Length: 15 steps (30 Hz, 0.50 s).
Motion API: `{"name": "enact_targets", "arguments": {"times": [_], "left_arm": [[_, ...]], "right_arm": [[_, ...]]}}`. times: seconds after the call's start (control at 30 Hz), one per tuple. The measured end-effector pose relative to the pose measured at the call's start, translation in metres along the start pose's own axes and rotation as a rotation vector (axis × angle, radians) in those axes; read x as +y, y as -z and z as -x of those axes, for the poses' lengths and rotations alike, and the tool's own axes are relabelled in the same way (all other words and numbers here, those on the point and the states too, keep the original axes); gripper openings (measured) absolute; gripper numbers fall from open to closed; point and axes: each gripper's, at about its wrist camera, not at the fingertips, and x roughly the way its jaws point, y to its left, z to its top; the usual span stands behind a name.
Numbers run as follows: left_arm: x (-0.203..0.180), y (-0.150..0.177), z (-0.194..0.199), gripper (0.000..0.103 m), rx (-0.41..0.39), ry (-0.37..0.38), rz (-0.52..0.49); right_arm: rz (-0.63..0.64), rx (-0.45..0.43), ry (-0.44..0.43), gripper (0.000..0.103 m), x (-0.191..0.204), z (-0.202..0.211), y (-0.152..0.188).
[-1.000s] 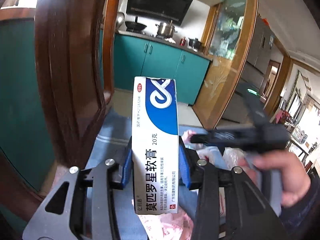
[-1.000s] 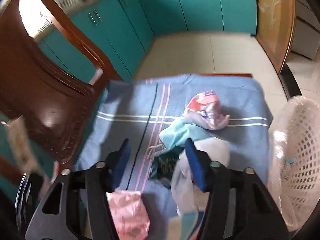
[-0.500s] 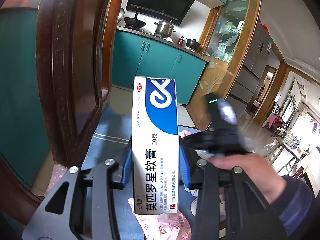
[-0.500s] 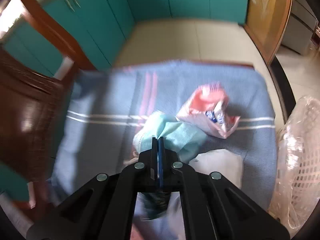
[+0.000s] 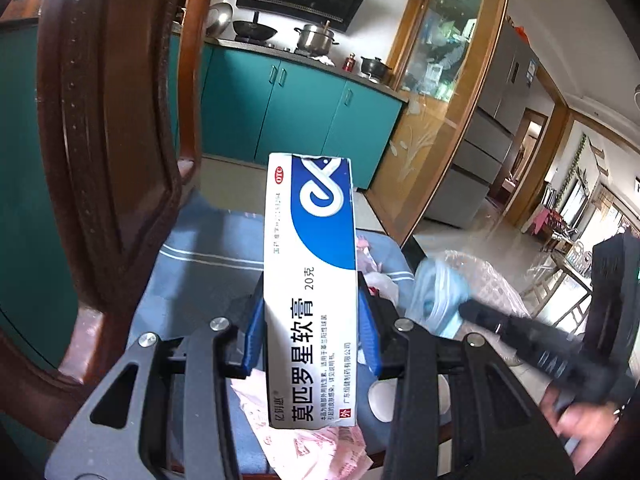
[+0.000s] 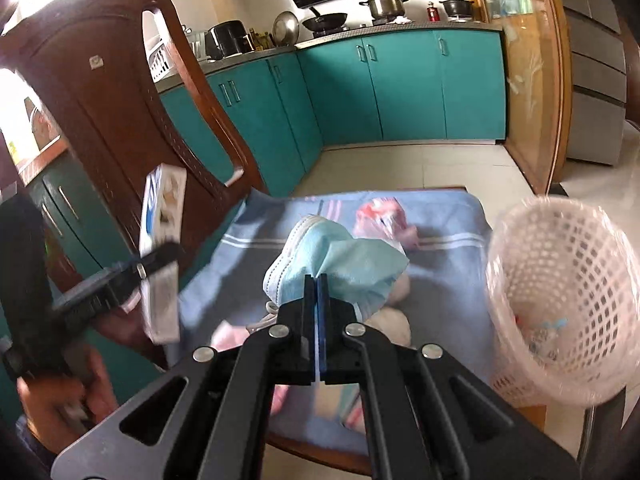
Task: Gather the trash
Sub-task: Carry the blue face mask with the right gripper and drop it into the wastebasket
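Two pieces of trash are in hand. Left gripper [image 5: 311,340] clamps a white-and-blue ointment box [image 5: 310,280] upright between its blue pads [image 5: 253,330], above the blue striped cloth [image 5: 200,264]. Right gripper [image 6: 317,292], jaws pressed together, pinches a light-blue face mask [image 6: 340,264], white ear loops dangling, raised over the same cloth. Pink snack wrapper [image 6: 380,218] lies on the cloth beyond the mask; a second pink wrapper [image 5: 316,450] lies under the box. White wadded tissue [image 6: 394,316] sits on the cloth just behind the mask. Pink mesh basket [image 6: 560,296], lined with clear plastic, stands at the cloth's right edge, some scraps inside. Brown chair back [image 6: 104,120] rises at left. Teal kitchen cabinets [image 6: 400,88] line the far wall.
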Motion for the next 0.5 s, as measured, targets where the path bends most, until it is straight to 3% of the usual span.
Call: {"name": "enact_targets", "arguments": {"times": [0.1, 0.27, 0.5], "left_arm": [[-0.006, 0.003, -0.002, 0.041, 0.014, -0.011, -0.014], [-0.014, 0.007, -0.003, 0.041, 0.03, -0.02, -0.019], [-0.028, 0.01, -0.007, 0.041, 0.046, -0.02, -0.063]], "right_arm": [[-0.003, 0.031, -0.016, 0.002, -0.002, -0.007, 0.011], [0.051, -0.023, -0.001, 0.002, 0.004, 0.008, 0.006], [0.051, -0.026, 0.002, 0.002, -0.006, 0.015, 0.011]]}}
